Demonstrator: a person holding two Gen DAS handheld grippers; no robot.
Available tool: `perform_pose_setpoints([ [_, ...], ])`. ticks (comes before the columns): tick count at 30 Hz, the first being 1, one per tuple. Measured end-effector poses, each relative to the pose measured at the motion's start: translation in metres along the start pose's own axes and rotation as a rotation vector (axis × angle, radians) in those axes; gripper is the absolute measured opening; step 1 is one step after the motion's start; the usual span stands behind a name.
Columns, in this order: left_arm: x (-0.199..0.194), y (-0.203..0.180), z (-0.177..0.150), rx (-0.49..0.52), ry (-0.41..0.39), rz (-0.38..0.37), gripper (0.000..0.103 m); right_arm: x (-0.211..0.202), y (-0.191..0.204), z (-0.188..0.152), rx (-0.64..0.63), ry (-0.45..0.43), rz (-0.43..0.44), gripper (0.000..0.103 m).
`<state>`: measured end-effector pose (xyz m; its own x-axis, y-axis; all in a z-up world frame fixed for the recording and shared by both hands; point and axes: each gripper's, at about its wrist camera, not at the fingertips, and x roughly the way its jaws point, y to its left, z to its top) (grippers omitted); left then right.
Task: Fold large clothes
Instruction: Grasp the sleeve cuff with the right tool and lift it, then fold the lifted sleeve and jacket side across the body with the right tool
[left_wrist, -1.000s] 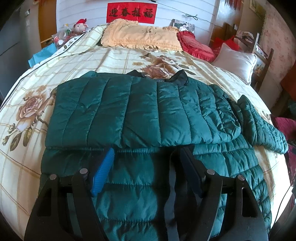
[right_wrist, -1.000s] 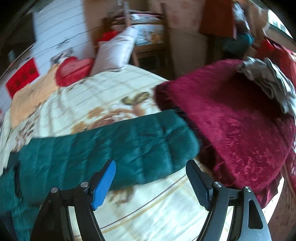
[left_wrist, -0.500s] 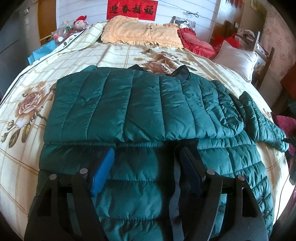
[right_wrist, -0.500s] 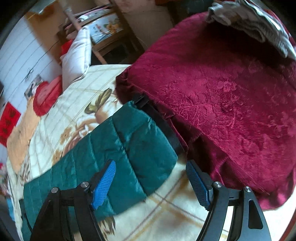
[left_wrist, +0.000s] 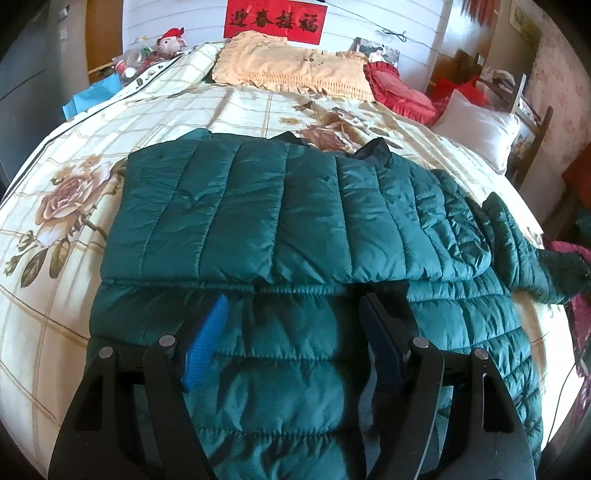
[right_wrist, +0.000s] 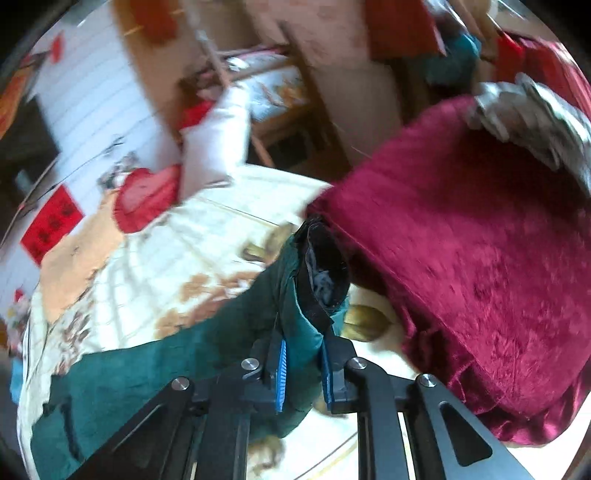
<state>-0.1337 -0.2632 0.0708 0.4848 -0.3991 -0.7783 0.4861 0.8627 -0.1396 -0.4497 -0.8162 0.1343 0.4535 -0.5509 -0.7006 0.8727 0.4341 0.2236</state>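
A dark green quilted puffer jacket (left_wrist: 295, 221) lies spread on the floral bedspread (left_wrist: 55, 229), one sleeve folded across its chest. My left gripper (left_wrist: 293, 321) hangs open just over the jacket's lower half, nothing between its blue pads. The other sleeve (left_wrist: 517, 251) trails off to the right edge of the bed. In the right wrist view my right gripper (right_wrist: 303, 369) is shut on that green sleeve (right_wrist: 295, 325) just behind its black cuff (right_wrist: 325, 266), and the cuff end stands lifted off the bedspread (right_wrist: 177, 266).
A crimson velvet blanket (right_wrist: 480, 277) is heaped at the bed's right side, with grey cloth (right_wrist: 535, 122) on top. Pillows: a peach one (left_wrist: 295, 70), a red one (left_wrist: 399, 92), a white one (left_wrist: 476, 129). A wooden chair (left_wrist: 532, 122) stands beyond.
The right gripper went from wide open around the sleeve end to shut on it, then lifted the cuff. The left view stayed over the jacket, nearly unchanged.
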Motion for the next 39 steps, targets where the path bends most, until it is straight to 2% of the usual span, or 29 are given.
perform_pose_setpoints([
  [4, -0.006, 0.0, -0.002, 0.007, -0.014, -0.003, 0.074, -0.019, 0.039, -0.002, -0.086, -0.019, 0.071, 0.014],
  [10, -0.02, 0.01, 0.001, -0.011, -0.038, -0.01, 0.074, -0.037, 0.113, -0.024, -0.232, 0.01, 0.197, 0.013],
  [21, -0.039, 0.04, 0.007, -0.06, -0.071, 0.003, 0.074, -0.047, 0.225, -0.074, -0.37, 0.147, 0.438, 0.013],
  [30, -0.042, 0.061, 0.007, -0.081, -0.062, 0.031, 0.074, -0.047, 0.316, -0.131, -0.525, 0.233, 0.52, 0.013],
  [39, -0.042, 0.08, 0.008, -0.108, -0.066, 0.049, 0.074, -0.054, 0.388, -0.172, -0.597, 0.3, 0.617, 0.013],
])
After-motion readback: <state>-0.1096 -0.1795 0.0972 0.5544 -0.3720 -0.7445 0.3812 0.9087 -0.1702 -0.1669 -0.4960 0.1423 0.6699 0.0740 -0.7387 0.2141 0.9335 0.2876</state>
